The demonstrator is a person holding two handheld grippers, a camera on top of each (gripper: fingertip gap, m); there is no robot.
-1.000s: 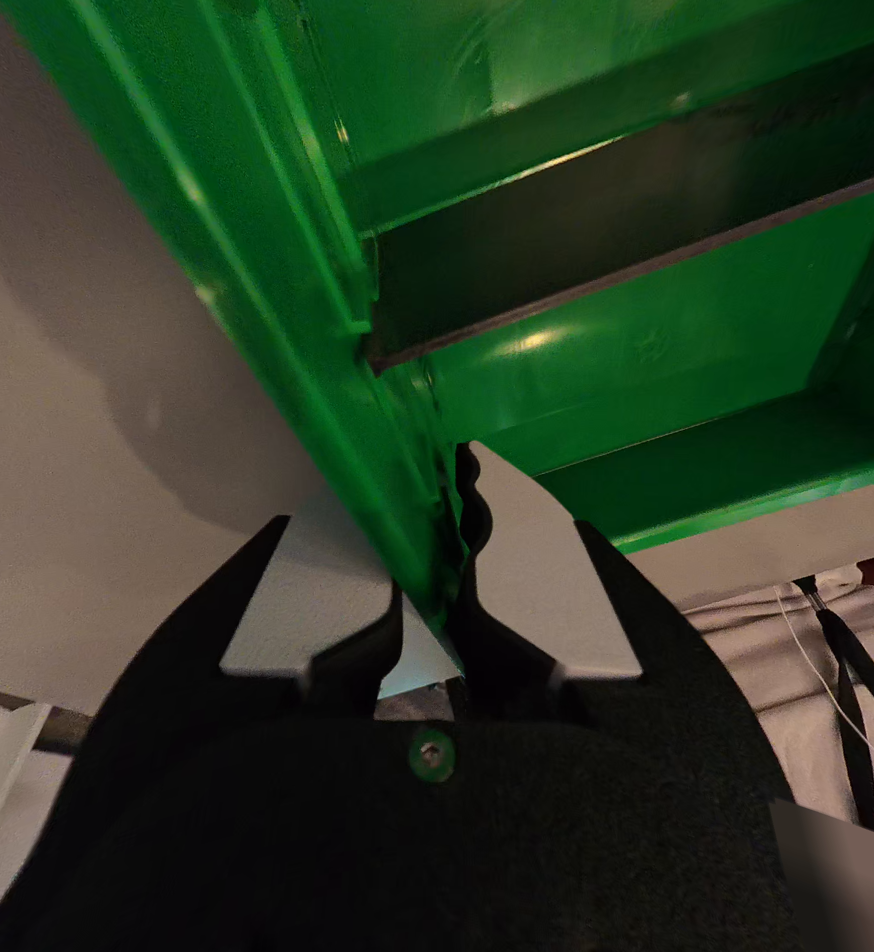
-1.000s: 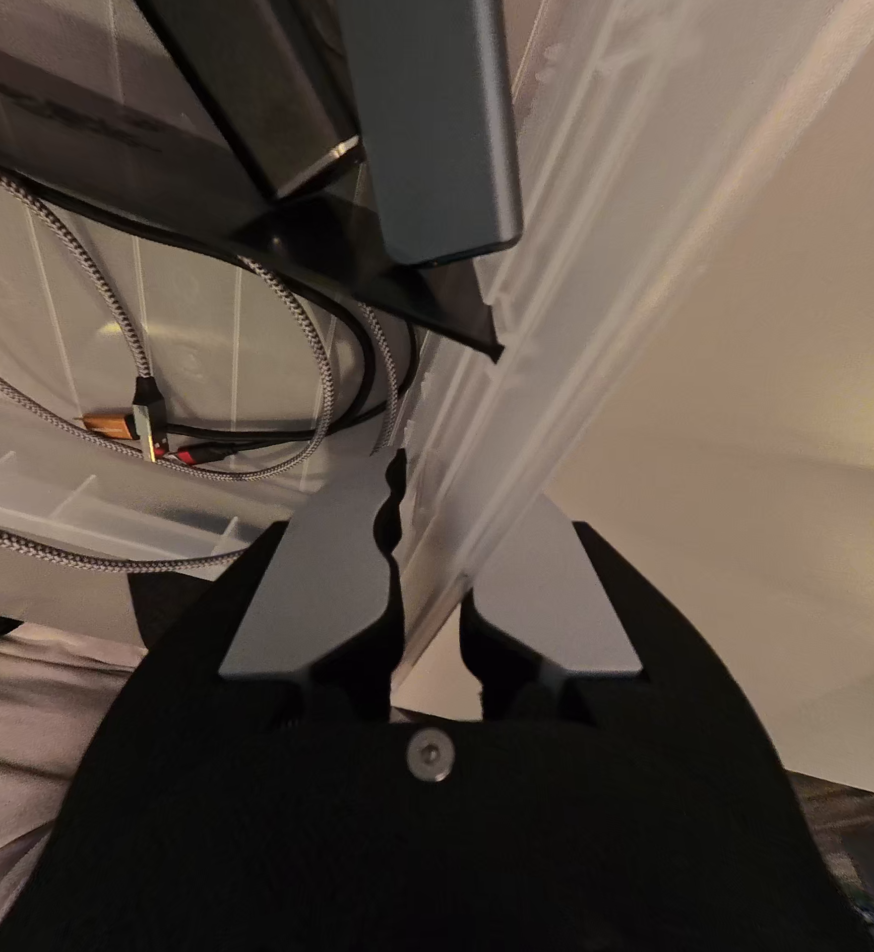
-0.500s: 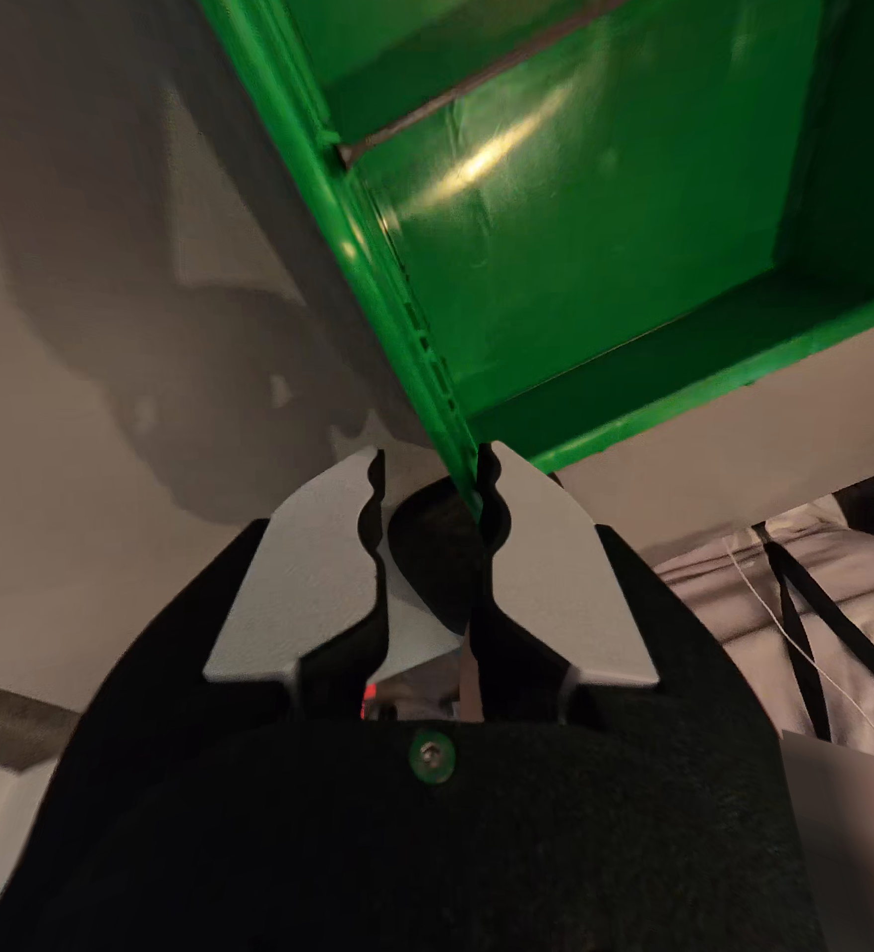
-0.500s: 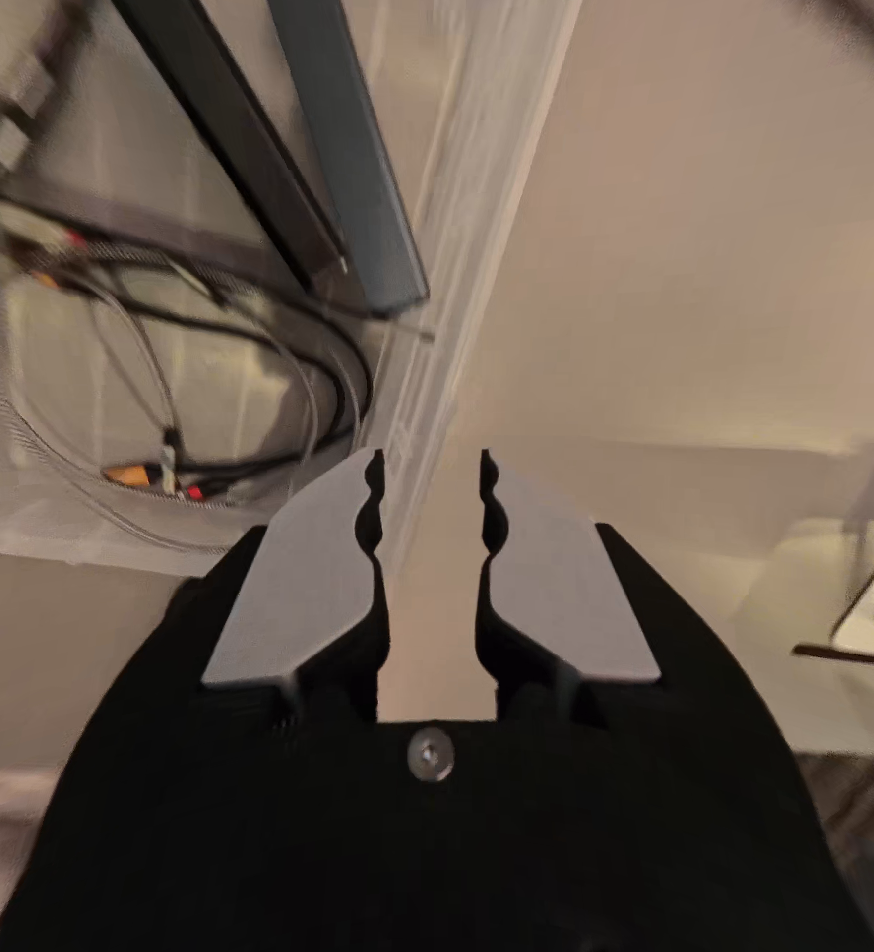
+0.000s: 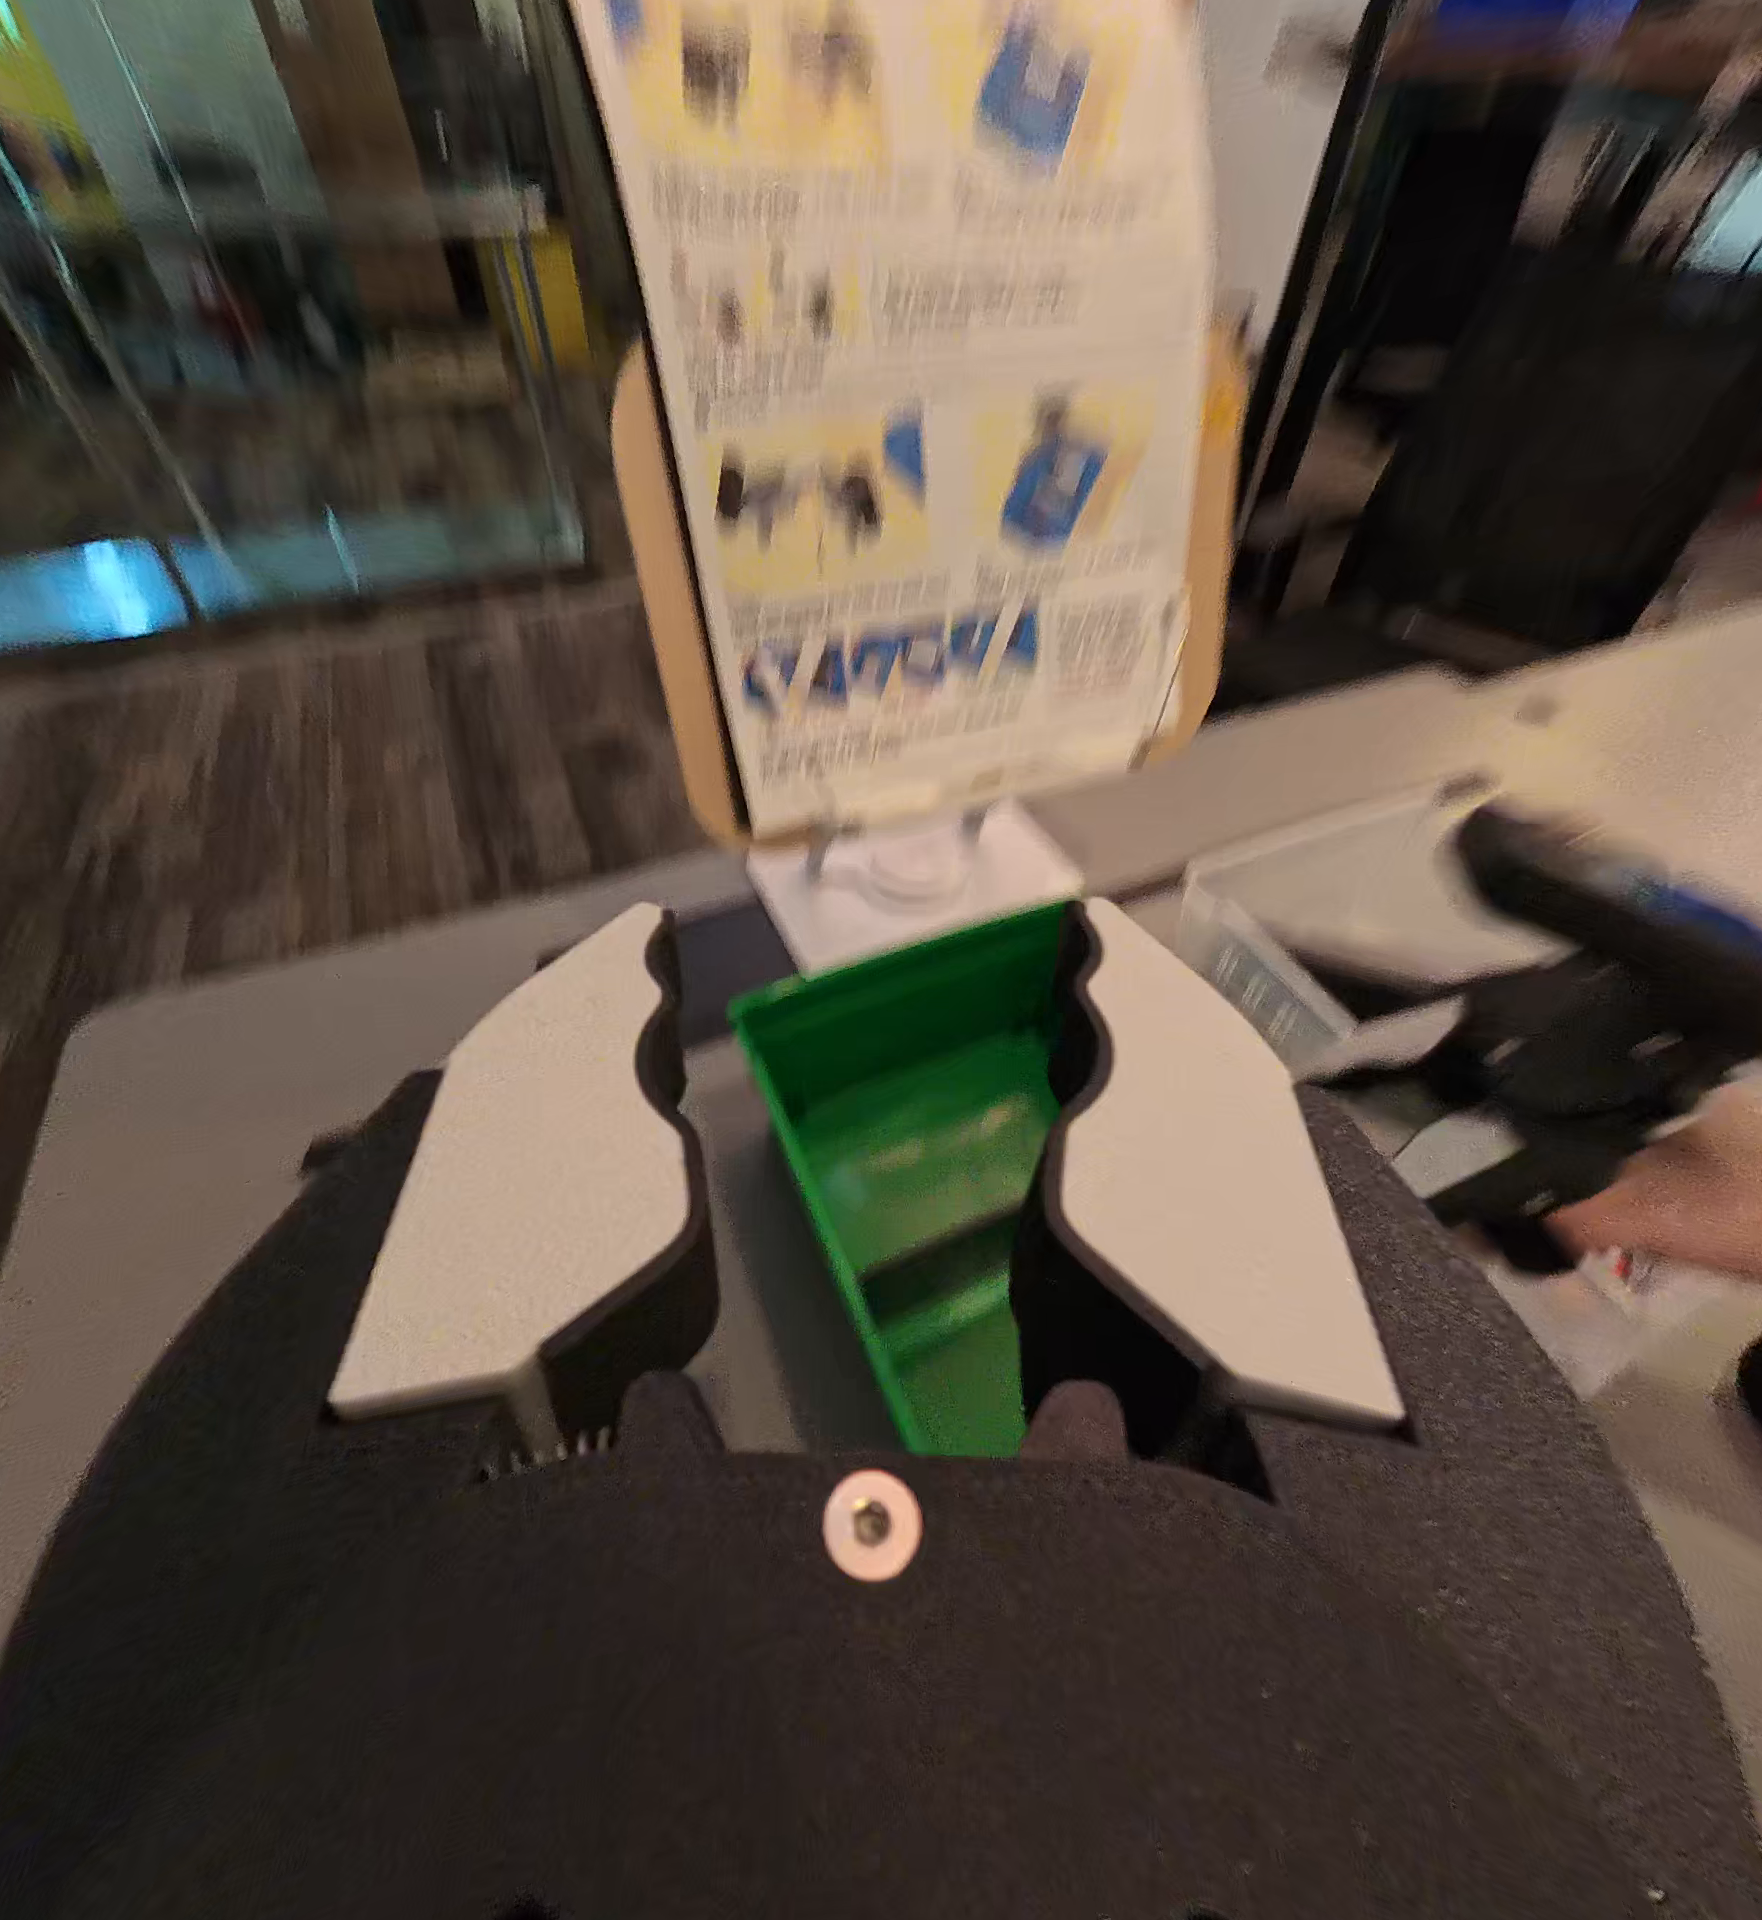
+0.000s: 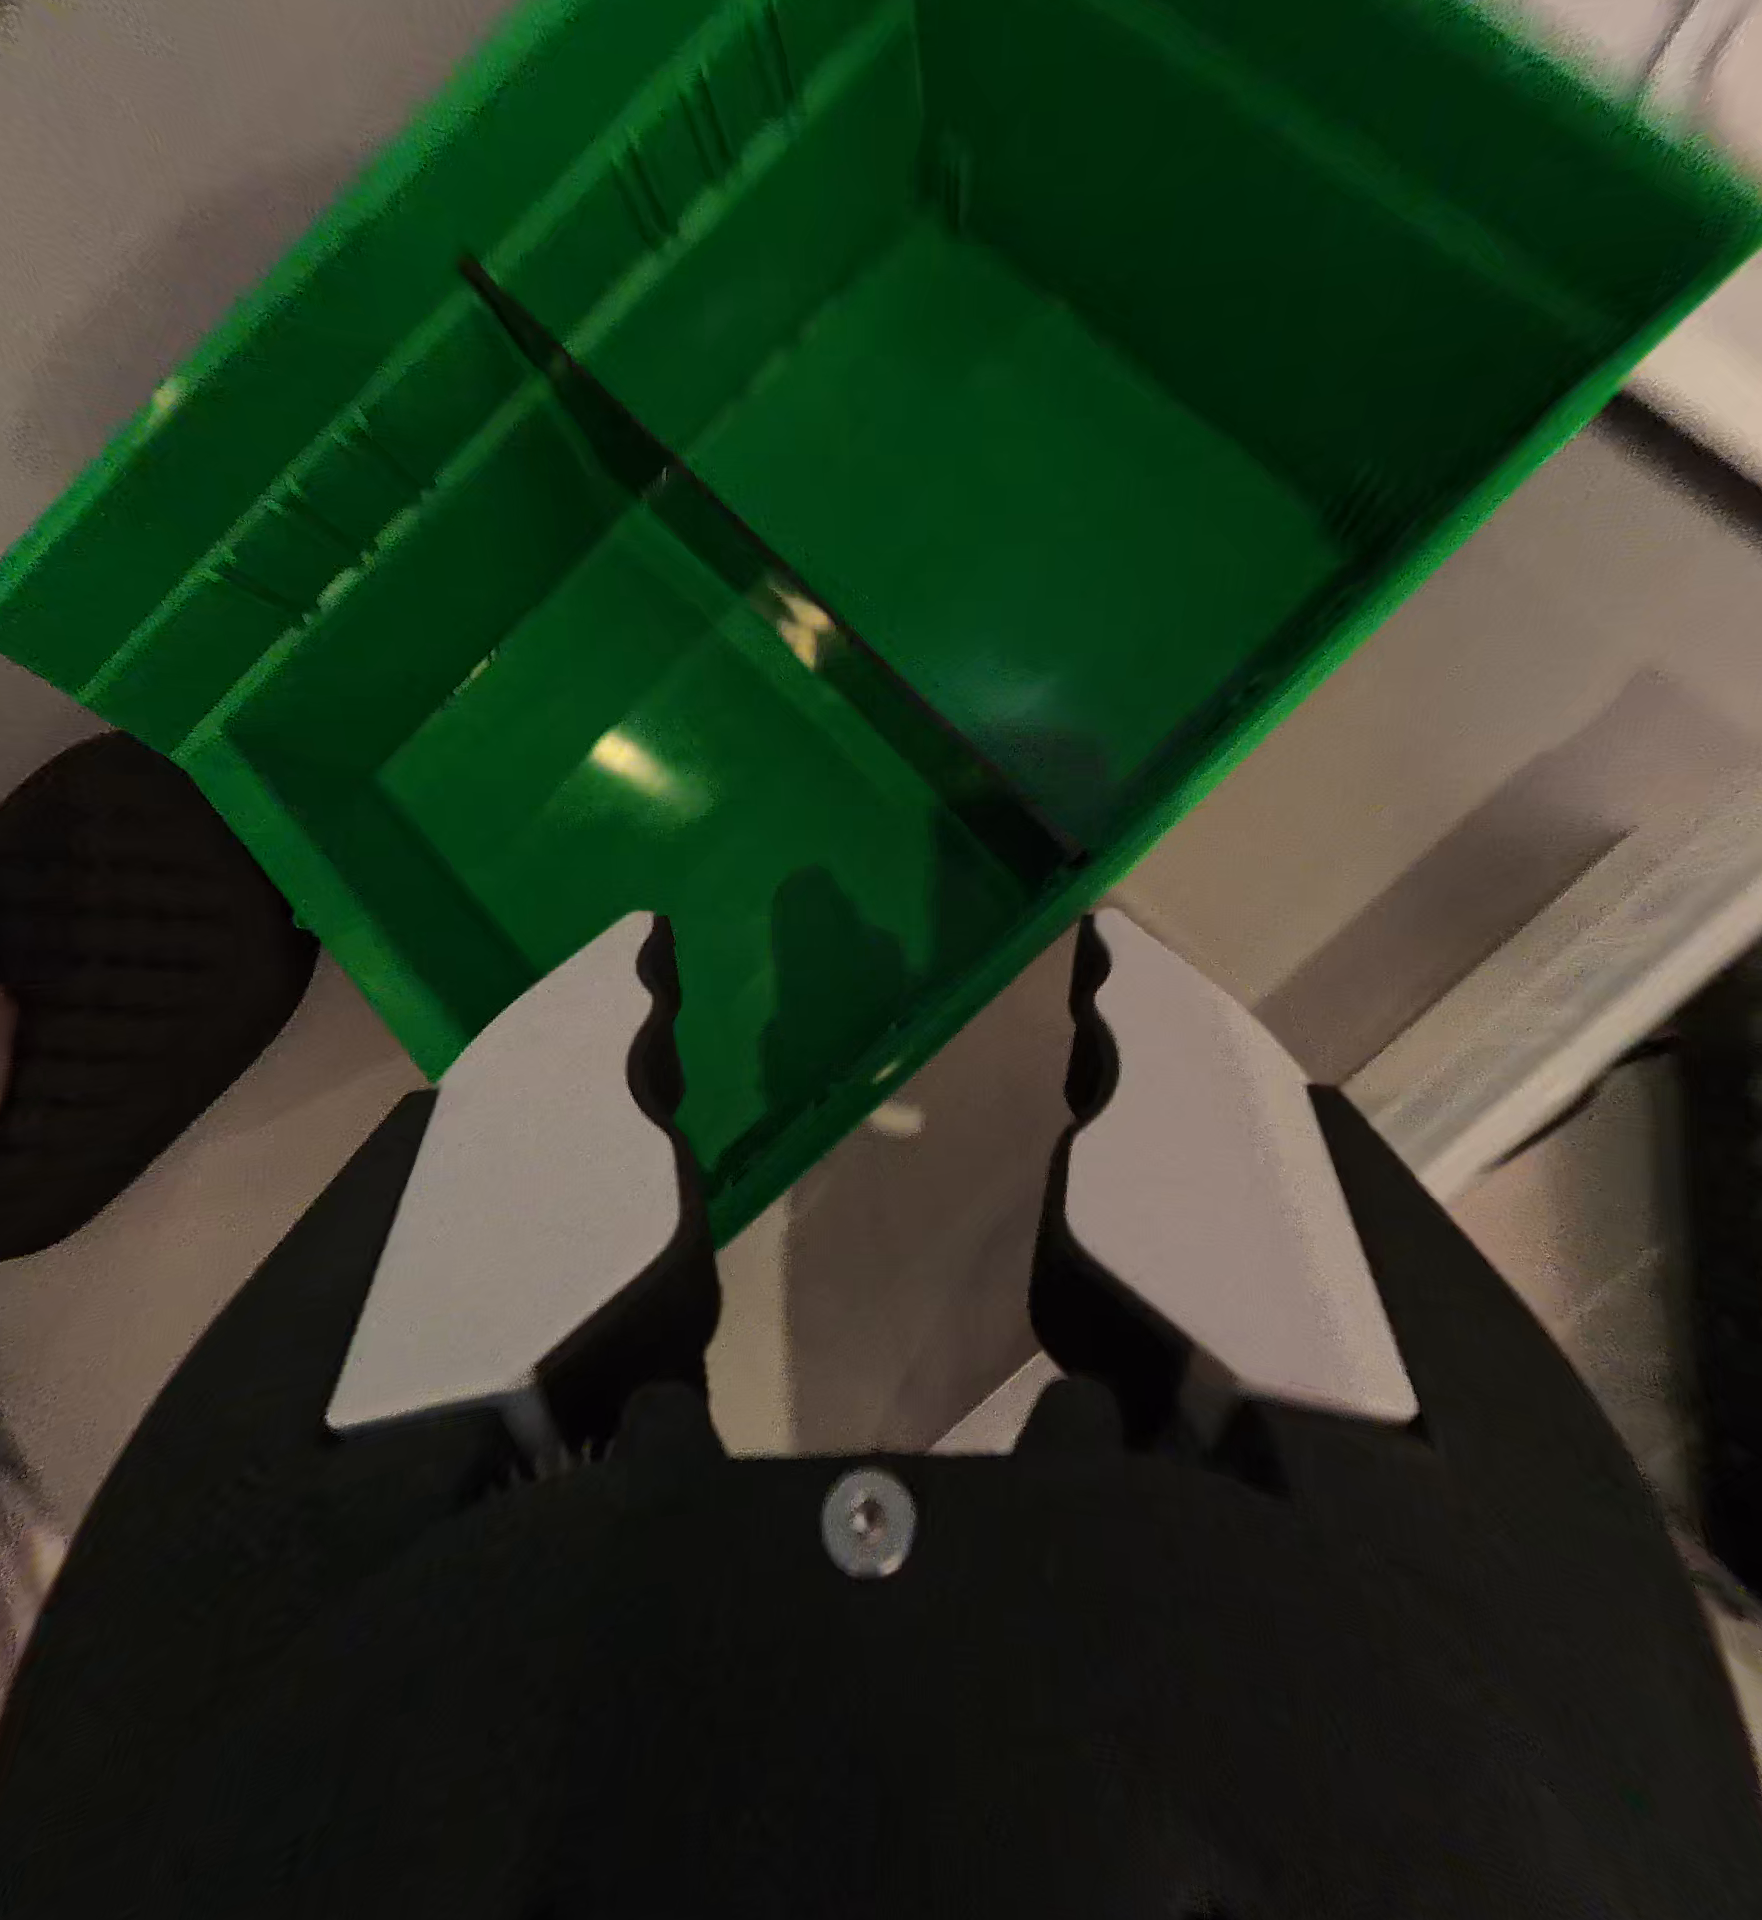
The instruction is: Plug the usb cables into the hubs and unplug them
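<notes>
My left gripper (image 5: 872, 914) is open and empty above the grey table (image 5: 212, 1091). A green bin (image 5: 908, 1122) shows between its fingers, lower down. In the right wrist view the green bin (image 6: 1012, 520) is empty, split by a dark divider (image 6: 752, 561). My right gripper (image 6: 869, 925) is open and empty, hovering over the bin's near corner. Its black body (image 5: 1563, 1049), held by a hand, shows at the right of the left wrist view, over a clear bin (image 5: 1261, 956). No cable or hub shows clearly; both views are blurred.
An upright sign with pictures (image 5: 929, 416) stands on a white base behind the green bin. A wood floor and glass panels lie beyond the table's far edge. The left gripper's black body (image 6: 108, 987) and a hand are at the left of the right wrist view.
The left gripper let go of the green bin's rim and the right gripper let go of the clear bin's rim. Both opened wide and drew back; the right one swung over the green bin.
</notes>
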